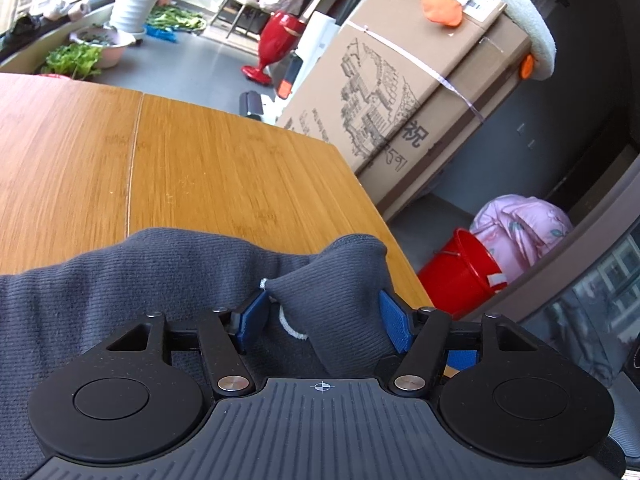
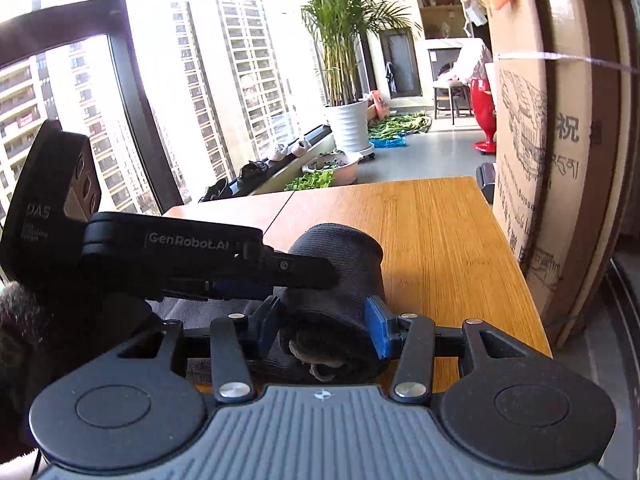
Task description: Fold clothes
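Note:
A dark grey ribbed garment [image 1: 120, 280] lies on the near part of the wooden table [image 1: 200, 168]. In the left wrist view a loose peak of it with a white stitched hem stands between the blue pads [image 1: 394, 326] of my left gripper [image 1: 324, 320]. The cloth is not squeezed and the jaws stand apart. In the right wrist view the garment [image 2: 336, 256] is a thick roll near the table's [image 2: 432, 232] front edge. My right gripper [image 2: 324, 324] has both blue pads against the roll's end. A black finger of the left gripper [image 2: 304, 272] lies along the roll's left side.
A tall cardboard box [image 2: 560, 160] stands close to the table's right edge. Beside it on the floor are a red bucket [image 1: 460, 272] and a pink bundle [image 1: 520, 228]. Beyond the table are a white plant pot [image 2: 348, 124], greens and a red vase [image 1: 280, 40].

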The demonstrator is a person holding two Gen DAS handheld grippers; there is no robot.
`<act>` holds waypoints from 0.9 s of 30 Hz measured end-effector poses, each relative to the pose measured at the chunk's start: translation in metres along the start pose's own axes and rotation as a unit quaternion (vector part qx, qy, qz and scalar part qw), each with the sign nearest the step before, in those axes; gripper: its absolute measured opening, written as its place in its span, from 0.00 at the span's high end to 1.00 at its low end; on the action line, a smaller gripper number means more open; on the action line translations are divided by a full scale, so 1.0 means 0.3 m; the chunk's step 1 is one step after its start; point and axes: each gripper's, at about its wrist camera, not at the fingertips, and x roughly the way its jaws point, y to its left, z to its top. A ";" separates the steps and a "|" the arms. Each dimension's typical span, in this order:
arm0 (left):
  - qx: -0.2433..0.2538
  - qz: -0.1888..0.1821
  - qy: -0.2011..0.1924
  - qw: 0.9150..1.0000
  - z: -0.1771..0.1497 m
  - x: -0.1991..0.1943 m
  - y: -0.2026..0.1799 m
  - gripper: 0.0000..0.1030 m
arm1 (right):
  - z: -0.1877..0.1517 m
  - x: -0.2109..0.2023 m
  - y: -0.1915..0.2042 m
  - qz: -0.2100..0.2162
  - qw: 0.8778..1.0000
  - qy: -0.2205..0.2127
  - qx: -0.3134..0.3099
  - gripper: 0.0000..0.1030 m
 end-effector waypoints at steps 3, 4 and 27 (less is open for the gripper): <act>-0.021 -0.015 0.000 1.000 0.000 -0.007 0.033 0.36 | -0.017 0.013 -0.024 -0.002 1.000 0.002 0.031 0.38; -0.025 -0.017 -0.001 1.000 -0.001 -0.010 0.040 0.36 | -0.018 0.016 -0.033 0.003 0.999 0.003 0.043 0.38; 0.028 0.023 -0.032 0.999 -0.015 -0.081 0.047 0.39 | 0.037 -0.028 0.072 0.027 0.993 -0.004 -0.117 0.46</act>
